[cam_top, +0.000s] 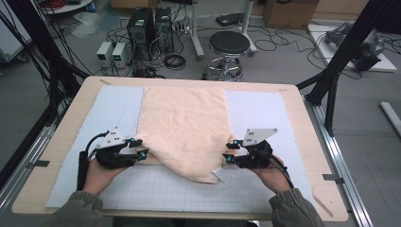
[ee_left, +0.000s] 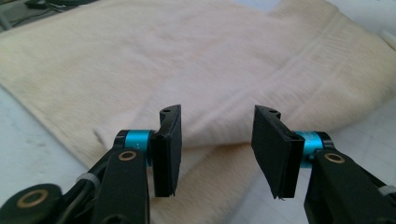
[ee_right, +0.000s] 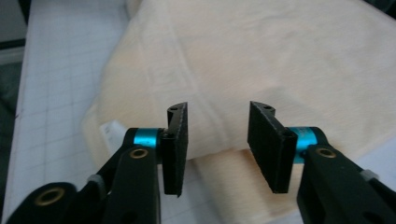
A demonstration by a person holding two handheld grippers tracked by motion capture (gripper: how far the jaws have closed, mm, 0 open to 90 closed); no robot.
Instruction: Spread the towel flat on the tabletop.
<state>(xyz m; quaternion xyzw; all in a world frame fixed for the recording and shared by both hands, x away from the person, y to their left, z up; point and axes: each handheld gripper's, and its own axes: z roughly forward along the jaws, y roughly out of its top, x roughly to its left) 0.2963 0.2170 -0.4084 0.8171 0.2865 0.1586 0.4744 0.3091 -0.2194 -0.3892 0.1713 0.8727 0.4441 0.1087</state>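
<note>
The left gripper [cam_top: 140,147] sits at the near left edge of the peach towel [cam_top: 187,123], fingers [ee_left: 169,149] parted, gripping nothing. The towel lies mid-table on a grid mat [cam_top: 265,113]. At its near right edge, the right gripper [cam_top: 230,151] is likewise open and empty.

The left hand-held gripper [ee_left: 217,149] — jaws parted, nothing between them — hangs over a folded cream towel [ee_left: 196,70].
</note>
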